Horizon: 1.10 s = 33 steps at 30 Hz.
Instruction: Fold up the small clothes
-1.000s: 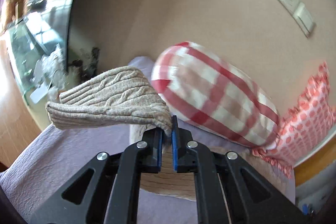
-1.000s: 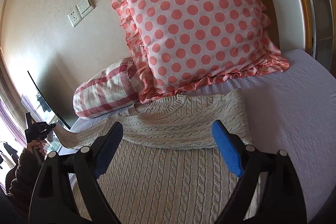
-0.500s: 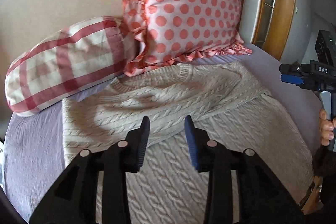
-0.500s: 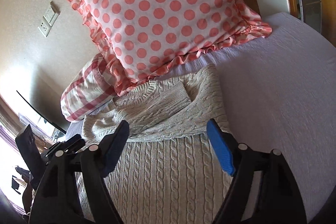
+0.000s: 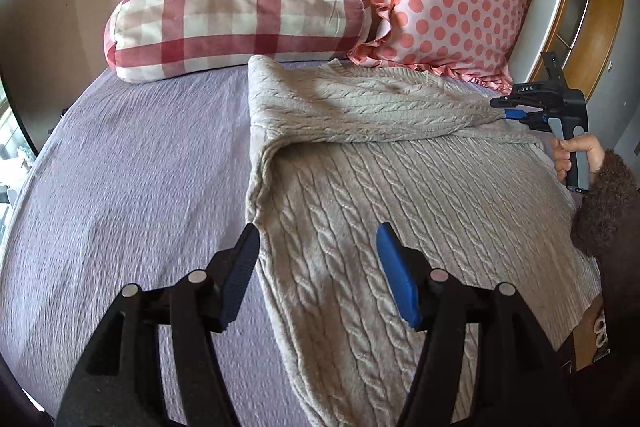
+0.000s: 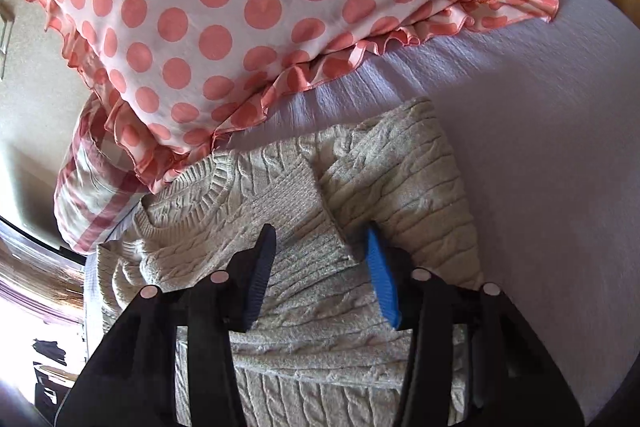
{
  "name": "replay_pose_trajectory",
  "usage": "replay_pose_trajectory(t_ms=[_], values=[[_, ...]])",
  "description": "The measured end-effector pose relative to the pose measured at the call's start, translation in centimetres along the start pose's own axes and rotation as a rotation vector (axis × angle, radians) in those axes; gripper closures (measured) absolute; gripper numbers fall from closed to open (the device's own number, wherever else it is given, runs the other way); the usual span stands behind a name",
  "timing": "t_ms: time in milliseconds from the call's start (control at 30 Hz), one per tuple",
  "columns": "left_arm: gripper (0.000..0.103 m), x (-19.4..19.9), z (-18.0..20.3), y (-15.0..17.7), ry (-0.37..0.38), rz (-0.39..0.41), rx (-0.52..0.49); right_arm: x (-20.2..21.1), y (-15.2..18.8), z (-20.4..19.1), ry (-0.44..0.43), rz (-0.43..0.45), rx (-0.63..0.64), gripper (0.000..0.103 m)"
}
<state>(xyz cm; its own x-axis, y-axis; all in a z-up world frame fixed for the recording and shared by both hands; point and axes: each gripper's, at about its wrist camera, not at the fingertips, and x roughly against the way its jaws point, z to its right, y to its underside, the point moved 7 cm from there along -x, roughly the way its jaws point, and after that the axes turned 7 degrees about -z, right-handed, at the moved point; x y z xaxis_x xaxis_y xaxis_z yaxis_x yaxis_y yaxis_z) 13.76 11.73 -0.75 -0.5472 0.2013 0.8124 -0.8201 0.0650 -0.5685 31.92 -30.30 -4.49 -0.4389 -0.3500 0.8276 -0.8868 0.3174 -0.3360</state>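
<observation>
The cable-knit sweater [image 5: 400, 195] lies on the bed [image 5: 132, 163] — the left hand-held gripper [image 5: 316, 267] hovers released, the right hand-held gripper [image 6: 320, 263] released around the sleeve cuff [image 6: 300, 211].

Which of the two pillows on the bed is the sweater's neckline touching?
The polka-dot pillow: its ruffled edge overlaps the sweater at the ribbed collar. The red checked pillow lies to its side, clear of the neckline.
</observation>
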Motion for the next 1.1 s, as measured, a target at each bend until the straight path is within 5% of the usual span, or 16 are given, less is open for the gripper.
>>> replay_pose_trajectory(t_ms=[133,233,367,400,433,500,933,1033,1100], values=[[0.041,-0.1,-0.9,0.8,0.034,-0.015,0.049,3.3,1.2,1.1,-0.062,0.097,-0.037,0.093],[0.041,0.1,-1.1,1.5,0.069,-0.016,0.061,5.0,2.0,3.3,0.003,0.149,-0.076,0.094],[0.040,0.1,-1.4,2.7,0.134,-0.040,0.106,5.8,3.6,4.3,-0.005,0.077,-0.101,0.089],[0.040,0.2,-1.4,3.1,0.153,-0.045,0.120,6.7,4.5,4.3,-0.021,0.078,-0.094,0.071],[0.040,0.4,-1.5,3.7,0.166,-0.048,0.129,7.8,5.5,4.1,-0.037,0.100,-0.077,0.042],[0.038,0.8,-1.7,4.7,0.180,-0.051,0.136,10.2,8.2,4.0,-0.055,0.138,-0.025,0.026],[0.038,3.1,1.6,10.8,0.285,-0.069,0.110,13.1,23.8,7.3,-0.140,0.036,0.003,0.062],[0.047,3.7,2.5,12.1,0.267,-0.054,0.093,13.3,26.5,6.7,-0.226,0.020,0.014,0.075],[0.062,4.0,2.7,12.7,0.259,-0.048,0.097,13.5,27.8,6.3,-0.249,0.017,0.038,0.084]])
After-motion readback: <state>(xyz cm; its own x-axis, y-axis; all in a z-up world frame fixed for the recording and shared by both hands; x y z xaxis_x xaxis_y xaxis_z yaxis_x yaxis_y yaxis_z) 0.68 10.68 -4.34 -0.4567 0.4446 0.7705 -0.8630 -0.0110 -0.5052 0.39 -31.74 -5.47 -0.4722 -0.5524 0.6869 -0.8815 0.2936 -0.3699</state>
